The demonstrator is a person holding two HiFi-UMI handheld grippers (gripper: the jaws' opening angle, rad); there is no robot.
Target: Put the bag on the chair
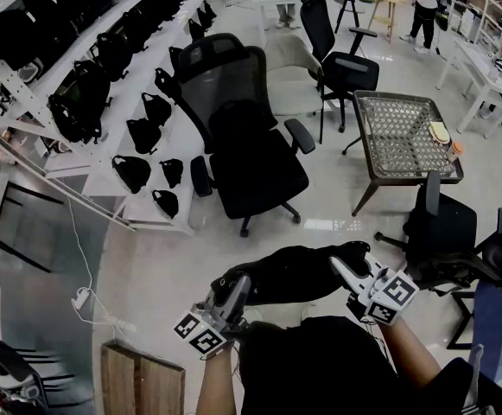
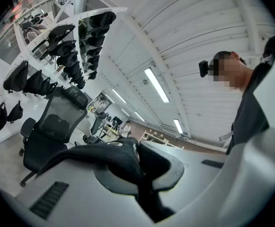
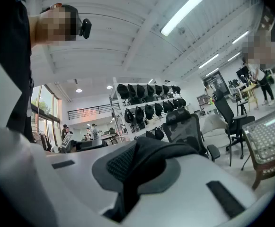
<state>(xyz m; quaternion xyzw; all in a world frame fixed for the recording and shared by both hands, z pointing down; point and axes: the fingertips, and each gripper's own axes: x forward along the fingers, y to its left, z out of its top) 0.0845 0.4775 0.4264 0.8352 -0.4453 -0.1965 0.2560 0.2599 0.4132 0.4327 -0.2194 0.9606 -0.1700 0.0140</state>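
A black bag [image 1: 292, 272] hangs low in the head view, stretched between both grippers in front of the person. My left gripper [image 1: 236, 290] is shut on the bag's left end; black fabric [image 2: 123, 162] fills its jaws in the left gripper view. My right gripper [image 1: 346, 271] is shut on the bag's right end, with the fabric [image 3: 142, 162] clamped between its jaws in the right gripper view. A black mesh office chair [image 1: 246, 137] stands ahead on the floor, its seat bare. The same chair [image 2: 49, 131] appears at left in the left gripper view and the chair [image 3: 188, 129] right of centre in the right gripper view.
White shelves [image 1: 121, 85] holding several black bags run along the left. A second black chair [image 1: 341, 54] and a pale chair [image 1: 292, 74] stand behind. A wicker-topped table [image 1: 402, 137] is at right, another black chair [image 1: 445, 232] near it. A wooden box [image 1: 142, 379] sits at lower left.
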